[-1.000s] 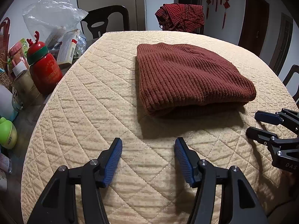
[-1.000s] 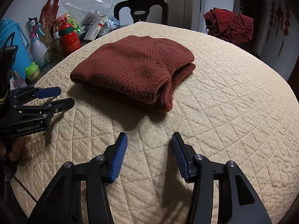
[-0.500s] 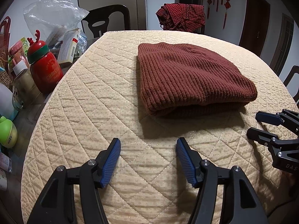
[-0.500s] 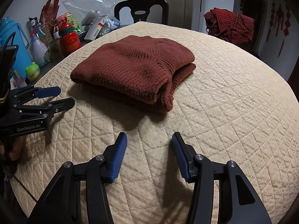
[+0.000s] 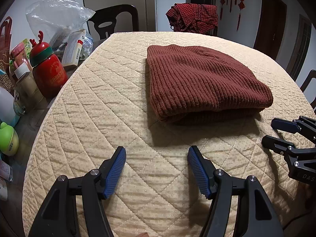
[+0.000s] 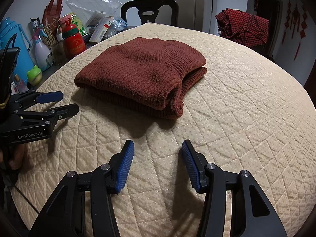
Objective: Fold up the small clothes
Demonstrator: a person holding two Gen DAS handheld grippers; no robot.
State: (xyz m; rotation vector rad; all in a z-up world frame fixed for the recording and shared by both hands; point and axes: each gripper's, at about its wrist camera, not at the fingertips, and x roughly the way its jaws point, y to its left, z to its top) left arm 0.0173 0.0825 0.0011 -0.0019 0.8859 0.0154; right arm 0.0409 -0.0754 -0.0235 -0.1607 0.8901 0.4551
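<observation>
Folded rust-brown knit sweater [image 5: 205, 81] flat on the quilted beige table cover [image 5: 110, 122], ahead of both pairs of jaws and clear of them. Seen past the left gripper [image 5: 157, 159]: long axis slanting from far left to near right, folded edge toward the jaws, layers stacked along that near side. Seen past the right gripper [image 6: 158, 154]: long axis from near left to far right, open rolled ends (two thick layers) facing right. Left jaws apart, just been opening, only bare quilt between them. Right jaws apart too, nothing gripped. Red bottle [image 5: 48, 69] among clutter off to the left; checked red cloth [image 6: 244, 27] over a chair beyond.
</observation>
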